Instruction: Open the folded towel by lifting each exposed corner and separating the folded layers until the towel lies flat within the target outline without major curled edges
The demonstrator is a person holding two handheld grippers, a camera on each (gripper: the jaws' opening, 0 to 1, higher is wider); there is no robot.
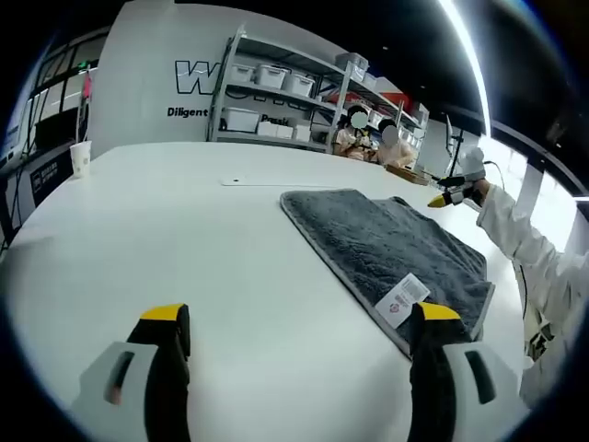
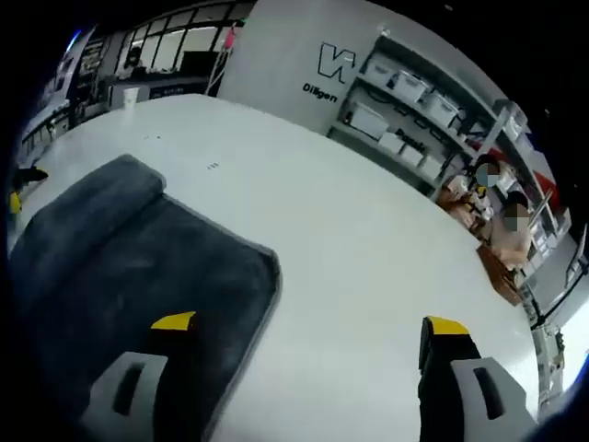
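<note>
A dark grey towel (image 1: 386, 244) lies folded on the white table (image 1: 184, 221), with a white label (image 1: 402, 299) at its near end. My left gripper (image 1: 299, 318) hovers open above the table. Its right jaw is over the towel's near corner and its left jaw is over bare table. My right gripper (image 1: 447, 196), in a white-sleeved hand, is at the towel's far side. In the right gripper view the towel (image 2: 138, 267) shows a rolled fold at its upper left. My right gripper (image 2: 311, 324) is open, with its left jaw above the towel's edge. The left gripper's yellow tip (image 2: 13, 201) peeks in at the left.
A paper cup (image 1: 80, 158) stands at the table's far left. Shelves with white bins (image 1: 276, 92) line the back wall, and people (image 1: 368, 138) sit at a wooden table beyond. A faint thin mark (image 1: 248, 182) lies on the table behind the towel.
</note>
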